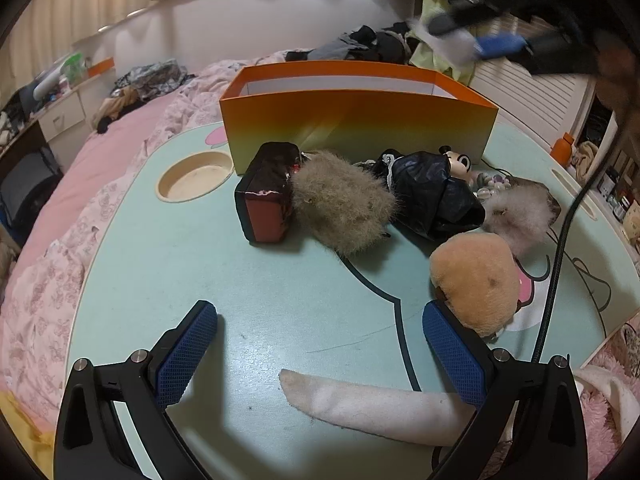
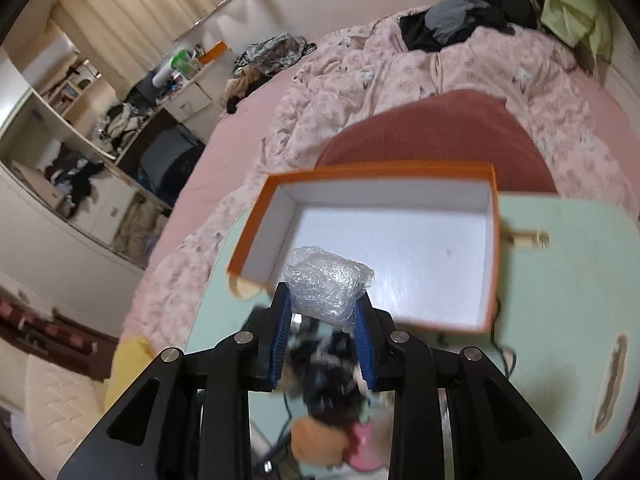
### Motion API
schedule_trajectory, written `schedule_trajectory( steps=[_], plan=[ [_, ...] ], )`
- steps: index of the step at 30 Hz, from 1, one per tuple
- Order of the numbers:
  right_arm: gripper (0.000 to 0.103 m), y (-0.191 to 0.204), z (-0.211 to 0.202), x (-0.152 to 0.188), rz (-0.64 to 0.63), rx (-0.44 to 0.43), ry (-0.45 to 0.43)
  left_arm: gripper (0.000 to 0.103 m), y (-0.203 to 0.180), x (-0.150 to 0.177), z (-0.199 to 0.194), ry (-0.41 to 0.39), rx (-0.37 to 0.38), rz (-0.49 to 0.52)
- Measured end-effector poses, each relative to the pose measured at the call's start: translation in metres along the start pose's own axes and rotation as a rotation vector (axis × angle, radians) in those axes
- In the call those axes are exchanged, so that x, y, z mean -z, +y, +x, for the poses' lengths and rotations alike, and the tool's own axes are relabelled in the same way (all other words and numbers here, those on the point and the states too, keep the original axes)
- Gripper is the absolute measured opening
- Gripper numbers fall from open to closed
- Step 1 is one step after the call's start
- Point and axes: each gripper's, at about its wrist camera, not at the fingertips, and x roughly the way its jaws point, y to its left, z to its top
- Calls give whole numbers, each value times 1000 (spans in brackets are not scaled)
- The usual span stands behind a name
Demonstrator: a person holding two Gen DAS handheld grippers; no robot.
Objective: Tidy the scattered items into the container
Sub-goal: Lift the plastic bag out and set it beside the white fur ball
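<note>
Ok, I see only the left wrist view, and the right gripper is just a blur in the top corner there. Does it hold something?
Observer: Yes. The right gripper is shut on a small bundle of bubble wrap, pressed between its blue pads.
Operator: And the orange box, is something inside? I see only its outer wall.
Observer: Nothing. The orange box shows a bare white floor.
Operator: Is the bundle above the box?
Observer: In the right wrist view it overlaps the box's near edge. Whether it is past that edge, I cannot tell.
</note>
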Motion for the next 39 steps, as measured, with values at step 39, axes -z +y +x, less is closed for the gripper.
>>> schedule_trajectory(
  steps=[39],
  plan=[
    [66,5,23,13,-227,495,-93,102,17,-160,32,52,34,-64]
  ],
)
